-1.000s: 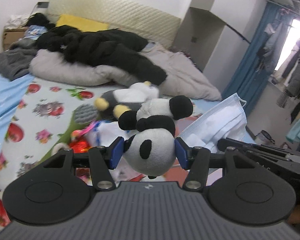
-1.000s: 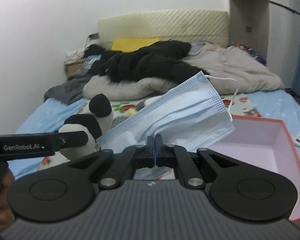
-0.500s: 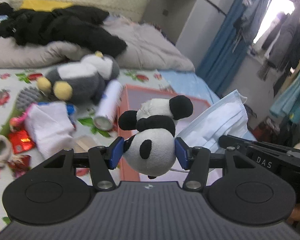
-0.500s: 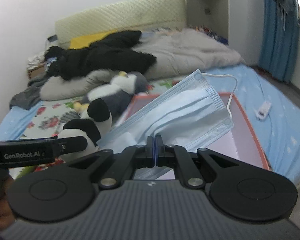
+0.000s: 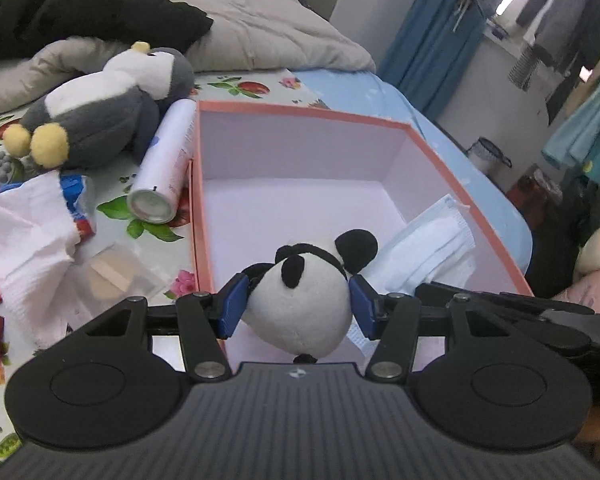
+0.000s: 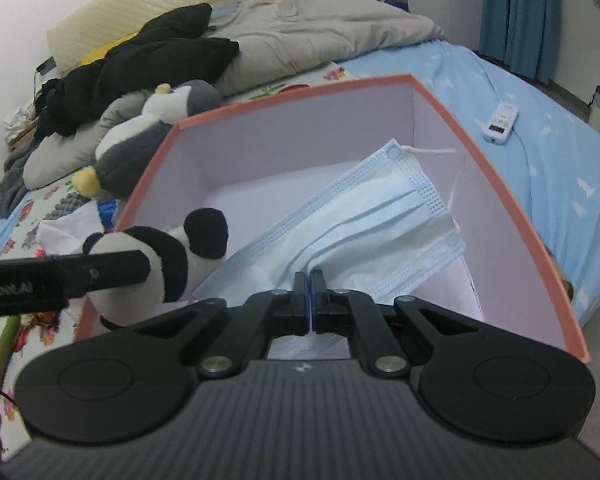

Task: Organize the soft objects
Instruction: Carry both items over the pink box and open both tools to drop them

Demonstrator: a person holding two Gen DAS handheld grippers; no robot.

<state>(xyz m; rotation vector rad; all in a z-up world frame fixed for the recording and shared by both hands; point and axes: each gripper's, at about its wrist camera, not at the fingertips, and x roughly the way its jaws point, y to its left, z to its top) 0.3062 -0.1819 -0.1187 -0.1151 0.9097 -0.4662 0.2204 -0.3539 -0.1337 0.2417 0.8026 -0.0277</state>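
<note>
My left gripper (image 5: 298, 307) is shut on a small panda plush (image 5: 300, 300) and holds it over the near end of an open pink box (image 5: 300, 112). My right gripper (image 6: 309, 295) is shut on a light blue face mask (image 6: 364, 228) that hangs down inside the same box (image 6: 512, 208). The panda (image 6: 156, 268) shows at the left of the right wrist view, the mask (image 5: 428, 252) at the right of the left wrist view. A grey and white penguin plush (image 5: 96, 112) lies on the bed left of the box.
A white spray can (image 5: 166, 168) lies against the box's left wall. White tissue (image 5: 24, 232) and small packets lie on the flowered sheet. Black clothes (image 5: 80, 12) and a grey quilt (image 5: 268, 36) lie behind. A white remote (image 6: 500, 122) lies on the blue sheet at right.
Both grippers have swung toward the pink box and come down. The panda and the mask now hang inside the box's opening instead of above the bed.
</note>
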